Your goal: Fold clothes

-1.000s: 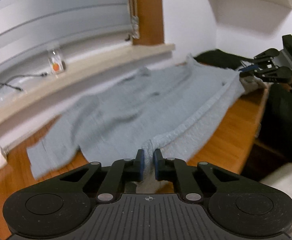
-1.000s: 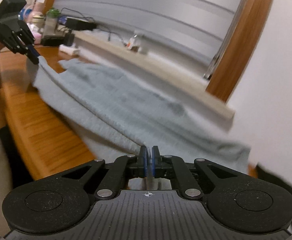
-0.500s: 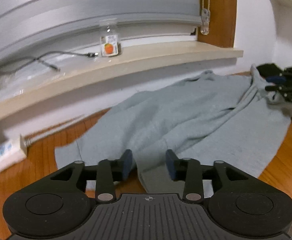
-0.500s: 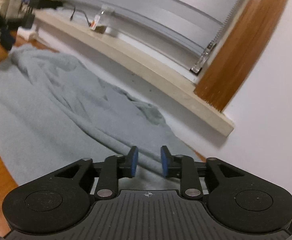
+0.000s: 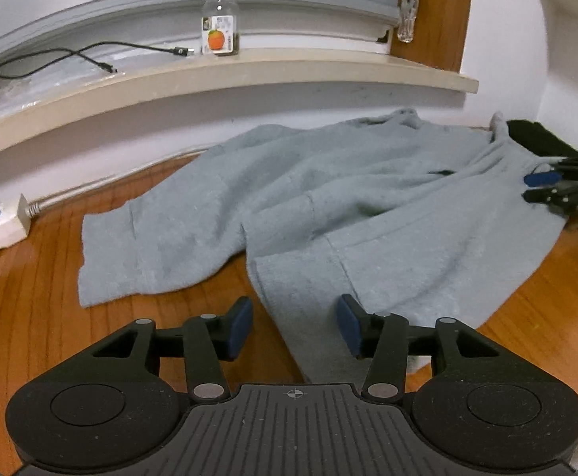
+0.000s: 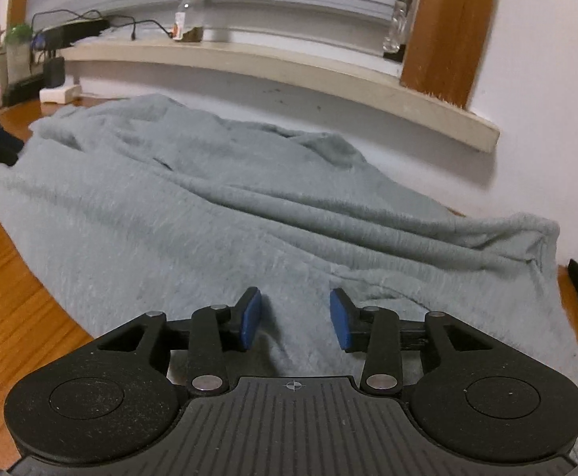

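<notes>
Left wrist view: wooden table point(image 5: 19, 317) bore grey garment point(image 5: 328, 206), spread flat | left gripper point(image 5: 295, 327) jaws just opened, fabric edge between, unpinched | right gripper point(image 6: 293, 323) jaws likewise parted, apparently resting on cloth

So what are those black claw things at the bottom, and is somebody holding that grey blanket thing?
Those are two grabbing tools that a person holds, one in each hand. Each has a camera looking along its two blue-tipped fingers, so each picture is that tool's own view. The left gripper and the right gripper both have their fingers apart: they have just been opening, and nothing is pinched now. The grey thing is a piece of clothing, a soft sweatshirt, lying spread and a bit rumpled on a wooden table. It is waiting to be folded. Behind it, a little jar stands on the window ledge.
</notes>
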